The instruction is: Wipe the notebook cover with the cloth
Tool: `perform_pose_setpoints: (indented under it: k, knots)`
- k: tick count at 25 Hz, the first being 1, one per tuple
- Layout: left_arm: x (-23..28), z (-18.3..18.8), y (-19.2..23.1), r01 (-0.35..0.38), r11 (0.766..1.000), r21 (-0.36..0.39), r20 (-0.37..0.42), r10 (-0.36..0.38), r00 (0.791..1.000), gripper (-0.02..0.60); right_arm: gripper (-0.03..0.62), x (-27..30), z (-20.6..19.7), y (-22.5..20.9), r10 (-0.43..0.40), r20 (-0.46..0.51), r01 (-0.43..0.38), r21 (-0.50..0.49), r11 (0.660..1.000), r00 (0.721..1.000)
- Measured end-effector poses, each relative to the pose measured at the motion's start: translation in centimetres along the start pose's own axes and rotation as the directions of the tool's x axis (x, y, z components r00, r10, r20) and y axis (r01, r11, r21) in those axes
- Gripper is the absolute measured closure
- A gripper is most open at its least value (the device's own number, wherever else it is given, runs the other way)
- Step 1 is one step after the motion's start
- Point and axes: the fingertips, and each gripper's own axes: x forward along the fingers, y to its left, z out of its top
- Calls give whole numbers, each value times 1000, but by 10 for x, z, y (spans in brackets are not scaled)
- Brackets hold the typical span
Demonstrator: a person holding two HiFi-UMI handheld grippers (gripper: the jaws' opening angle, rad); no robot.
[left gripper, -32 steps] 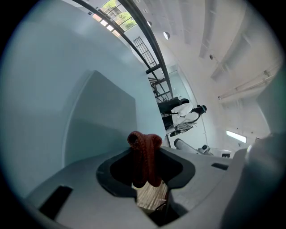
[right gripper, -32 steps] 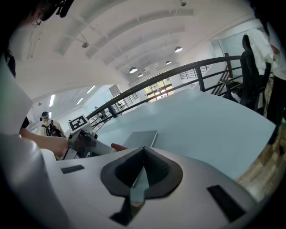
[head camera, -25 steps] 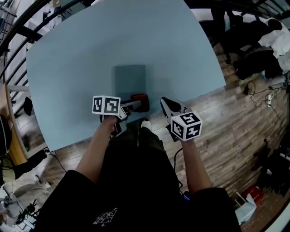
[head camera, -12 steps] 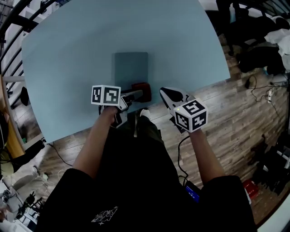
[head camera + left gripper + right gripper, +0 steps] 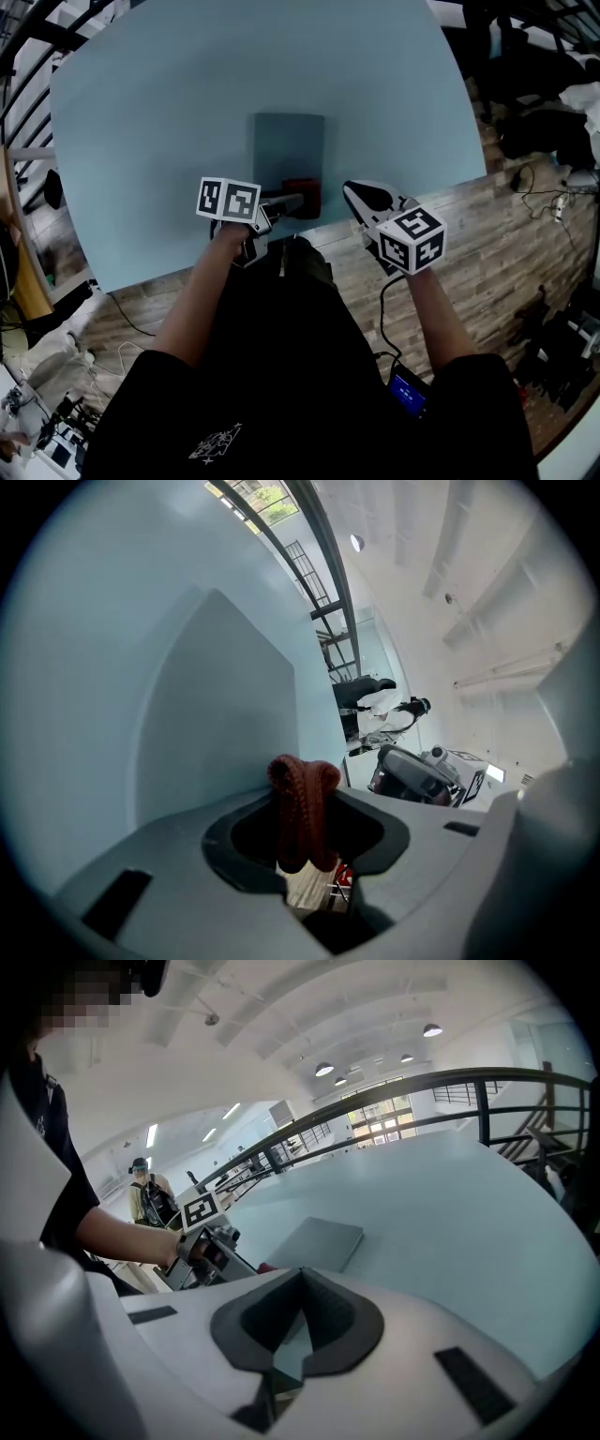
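Two tongs show in the head view, at the near edge of a pale blue surface [image 5: 169, 103]. The left tongs [image 5: 292, 200] reach sideways over the near end of a grey-blue notebook [image 5: 288, 145], with a dark red cloth [image 5: 302, 190] at their tip on the cover. The right tongs [image 5: 358, 193] hang near the notebook's near right corner, apart from it.

Left gripper view: the tongs are clamped on the folded cloth [image 5: 302, 803], and the notebook [image 5: 220, 705] lies flat beyond.

Right gripper view: the tongs are pressed together with nothing between them, and the notebook [image 5: 319, 1241] lies ahead.
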Motion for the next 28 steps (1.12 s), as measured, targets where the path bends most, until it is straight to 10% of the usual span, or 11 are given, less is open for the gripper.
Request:
perform_pose_setpoints:
  k: [28]
  knots:
    - [-114, 19, 62, -70, 995, -66, 58, 73, 996, 448, 591, 37, 32, 16, 56, -28, -57, -34, 998, 998]
